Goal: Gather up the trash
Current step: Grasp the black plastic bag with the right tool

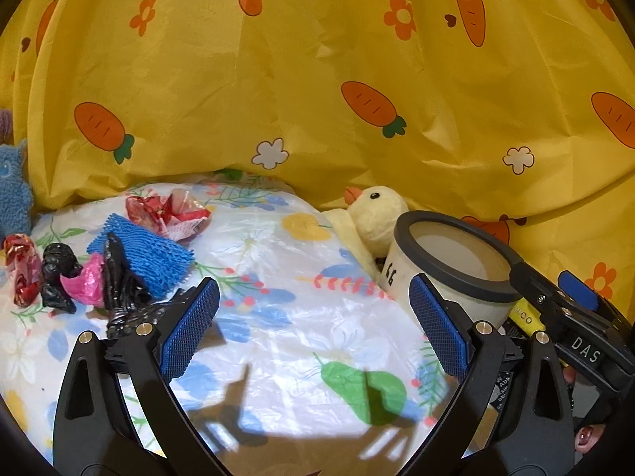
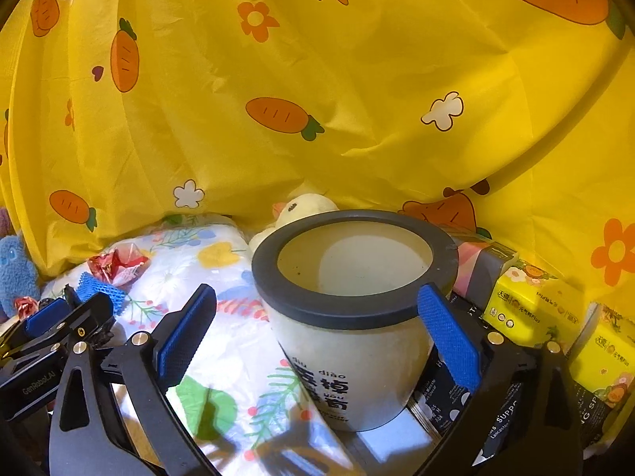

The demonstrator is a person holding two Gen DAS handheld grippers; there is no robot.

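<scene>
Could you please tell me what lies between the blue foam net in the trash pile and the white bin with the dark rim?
In the left wrist view, only bare flowered tablecloth separates the blue foam net from the white bin; no trash lies there.

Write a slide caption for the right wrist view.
Open right hand-held gripper faces the empty black-rimmed bin on the floral sheet, wrappers still scattered behind.

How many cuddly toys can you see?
2. A yellow duck toy sits behind the white bin, against the carrot curtain. A blue fuzzy toy sits at the far left edge. More may be hidden.
</scene>
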